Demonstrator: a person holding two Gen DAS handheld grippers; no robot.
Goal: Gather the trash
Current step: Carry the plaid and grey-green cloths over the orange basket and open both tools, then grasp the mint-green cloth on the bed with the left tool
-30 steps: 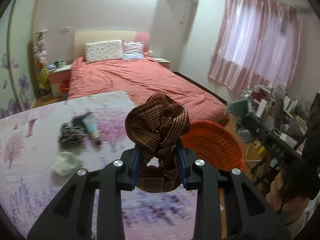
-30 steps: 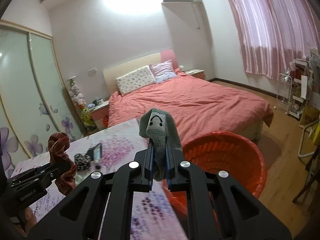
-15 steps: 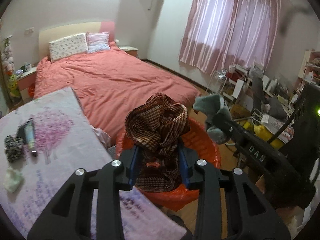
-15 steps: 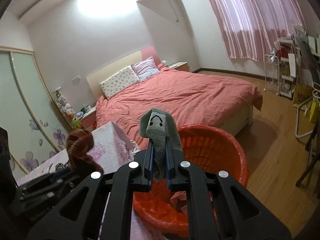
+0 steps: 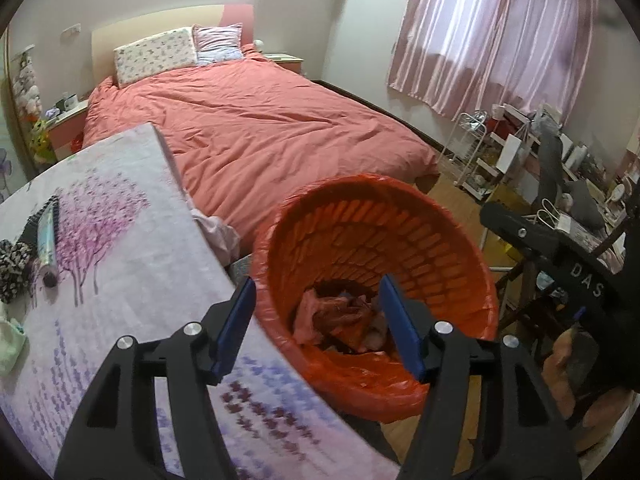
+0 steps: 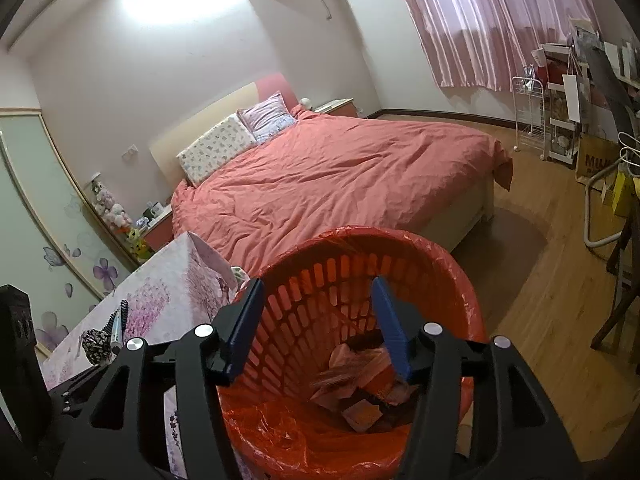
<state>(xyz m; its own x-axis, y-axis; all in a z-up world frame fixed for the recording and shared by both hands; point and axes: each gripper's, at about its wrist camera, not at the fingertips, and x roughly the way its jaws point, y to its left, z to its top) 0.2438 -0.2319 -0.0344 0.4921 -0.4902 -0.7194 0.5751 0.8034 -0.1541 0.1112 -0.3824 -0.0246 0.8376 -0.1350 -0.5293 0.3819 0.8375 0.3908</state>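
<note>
Your left gripper [image 5: 316, 320] has its jaws apart with nothing between them; they have just been opening. The same applies to your right gripper [image 6: 318, 320]: jaws apart, just opened, empty. In both wrist views the gap between the blue pads frames the inside of the orange basket [image 5: 460, 248], which fills the lower centre of each frame and is lined with an orange plastic bag.

Judged from this, the release step over the basket is complete for both hands. Crumpled trash [image 5: 340, 316] lies at the bottom of the basket, in the left view directly between the pads.

The next step appears to be another pickup. In the left view, the surface [image 5: 132, 248] with the purple tree print occupies the lower left. Along its left edge lie a black-and-white patterned bundle [image 5: 12, 264], a shiny tube [image 5: 46, 240] and a pale crumpled piece [image 5: 10, 344]. To reach them, swing the grippers toward the left of the frame, keep the jaws apart, and lower over one item at a time.

The pale piece and the patterned bundle are cut off by the frame edge. The items in the basket are blurred, and individual pieces cannot be told apart. The basket's base and the floor under it are hidden by the gripper bodies.
</note>
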